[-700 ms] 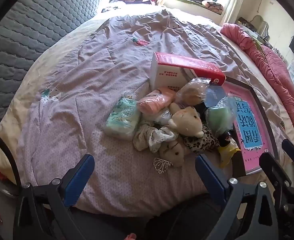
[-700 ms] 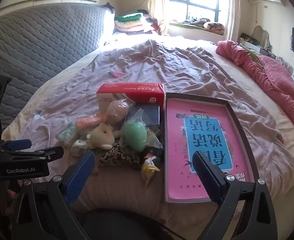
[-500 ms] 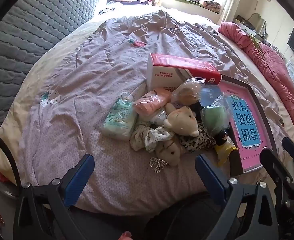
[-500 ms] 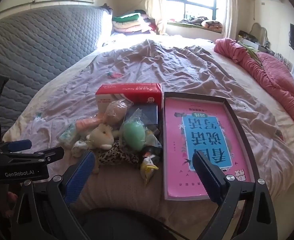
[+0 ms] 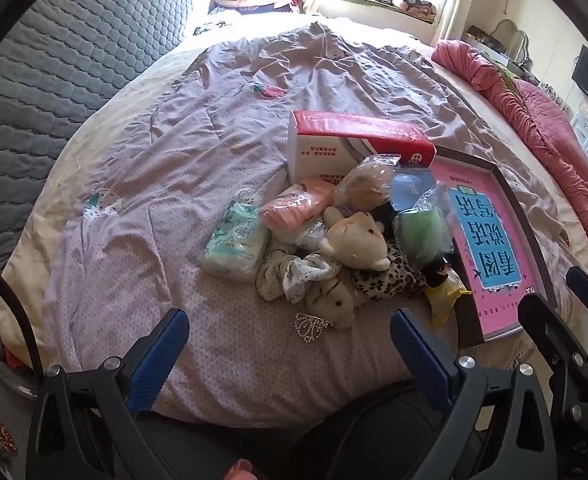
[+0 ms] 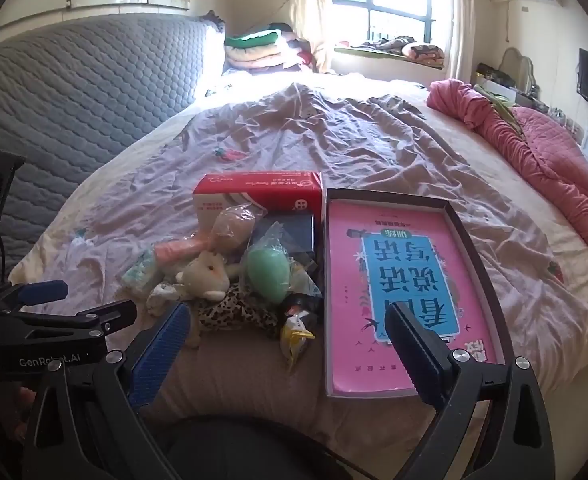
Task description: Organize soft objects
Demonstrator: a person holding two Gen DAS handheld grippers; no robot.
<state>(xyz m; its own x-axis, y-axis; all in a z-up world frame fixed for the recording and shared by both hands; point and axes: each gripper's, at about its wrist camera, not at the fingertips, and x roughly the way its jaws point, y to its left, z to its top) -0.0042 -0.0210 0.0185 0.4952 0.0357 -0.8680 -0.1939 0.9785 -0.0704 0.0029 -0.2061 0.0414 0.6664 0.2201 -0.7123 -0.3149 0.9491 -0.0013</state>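
Left wrist view: a wide bed [image 5: 141, 184] under a lilac quilt fills most of the frame, with a grey quilted headboard [image 5: 53, 60] behind it and a pink blanket [image 5: 550, 136] bunched along the far right side. Near the front edge lies a shallow dark-rimmed box [image 5: 506, 196] with a pink and blue printed sheet inside. Touching its far left corner stands a red and white carton [image 5: 334, 148]. The pile of soft objects sits just left of the shallow box and in front of the carton: a cream plush bear [image 5: 358, 240], a green item in a clear bag [image 5: 422, 232], a mint tissue pack [image 5: 235, 240], a rolled peach cloth [image 5: 298, 208], a leopard-print piece [image 5: 390, 280] and a small tiara [image 5: 310, 326] at the front. The left hand-held gripper [image 5: 289, 344] hangs released, jaws wide, nothing between them. In the right wrist view, the right hand-held gripper [image 6: 285, 340] is likewise spread wide and empty, above the bed's near edge
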